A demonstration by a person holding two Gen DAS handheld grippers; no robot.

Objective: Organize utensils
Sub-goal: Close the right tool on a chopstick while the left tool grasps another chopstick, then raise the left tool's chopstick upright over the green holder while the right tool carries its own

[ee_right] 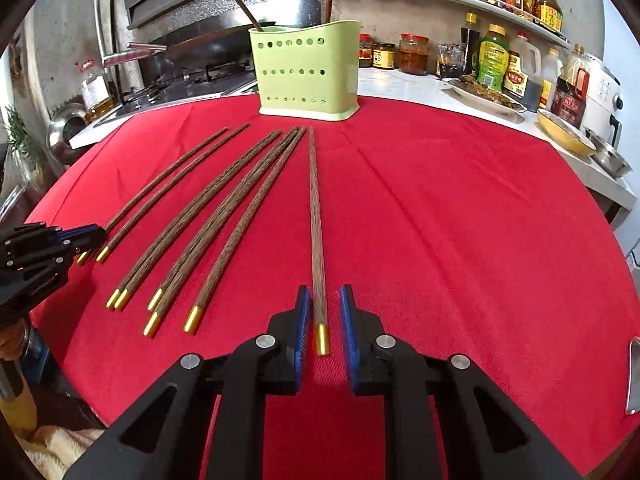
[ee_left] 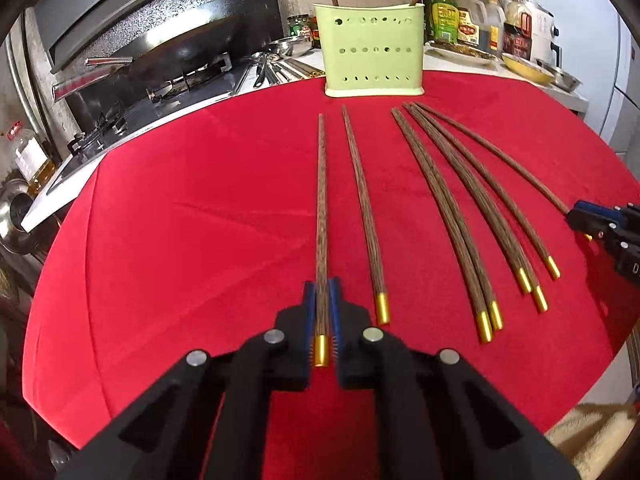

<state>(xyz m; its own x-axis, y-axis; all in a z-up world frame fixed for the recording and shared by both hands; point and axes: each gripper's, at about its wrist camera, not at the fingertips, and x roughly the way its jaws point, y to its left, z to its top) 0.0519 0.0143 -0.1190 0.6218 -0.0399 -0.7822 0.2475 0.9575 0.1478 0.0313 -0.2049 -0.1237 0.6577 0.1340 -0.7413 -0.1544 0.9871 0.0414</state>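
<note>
Several brown wooden chopsticks with gold caps lie on the red cloth (ee_left: 180, 208). My left gripper (ee_left: 322, 286) is shut on the leftmost chopstick (ee_left: 321, 200) near its gold cap. My right gripper (ee_right: 325, 294) is open, its blue pads either side of the rightmost chopstick (ee_right: 316, 220), apart from it. The green perforated utensil holder (ee_left: 374, 50) stands at the cloth's far edge with two chopsticks upright in it; it also shows in the right wrist view (ee_right: 306, 72). The other loose chopsticks (ee_right: 208, 216) lie between the grippers. The right gripper shows at the edge of the left wrist view (ee_left: 576, 218).
A stove with a wok (ee_left: 168, 60) is at the back left. Sauce bottles (ee_right: 496, 60), jars and plates (ee_right: 564, 132) line the counter at the back right. Metal utensils (ee_left: 276, 68) lie behind the cloth. An oil bottle (ee_left: 30, 156) stands at the left.
</note>
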